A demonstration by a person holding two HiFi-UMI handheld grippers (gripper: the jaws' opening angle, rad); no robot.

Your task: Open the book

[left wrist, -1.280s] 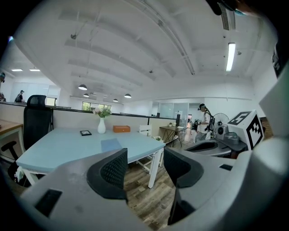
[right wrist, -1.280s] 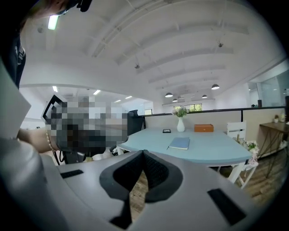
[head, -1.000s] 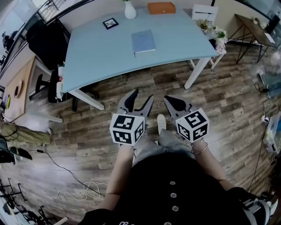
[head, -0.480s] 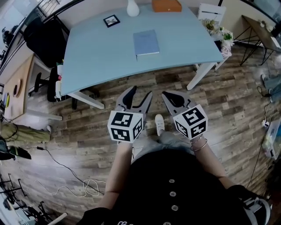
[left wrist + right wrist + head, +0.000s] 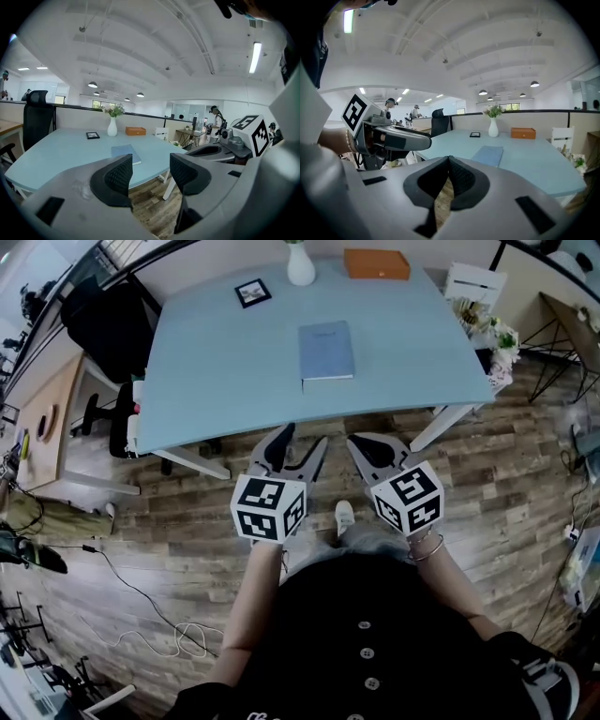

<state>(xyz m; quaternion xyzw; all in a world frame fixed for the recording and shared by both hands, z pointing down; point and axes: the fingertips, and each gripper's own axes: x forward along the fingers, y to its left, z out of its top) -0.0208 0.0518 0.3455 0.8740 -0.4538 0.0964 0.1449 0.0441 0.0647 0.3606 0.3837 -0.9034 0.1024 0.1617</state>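
Two grippers hang side by side above the wood floor (image 5: 178, 521), just short of the table: the left gripper (image 5: 305, 435) has its jaws wide apart on nothing, and the right gripper (image 5: 364, 441) has its jaws pressed together at the tips, also empty. Ahead on the pale blue table (image 5: 216, 371) lies one closed blue book (image 5: 326, 350), well out of reach. Behind it stand one picture frame (image 5: 251, 292), one orange box (image 5: 376, 263) and one white vase (image 5: 300, 268) holding flowers, in an open office with a black chair (image 5: 98, 324) at the left.

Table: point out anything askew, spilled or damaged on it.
Nothing stands out: no spill. The book lies flat and closed on the table, the vase stands upright, the orange box and small frame sit near its far edge.
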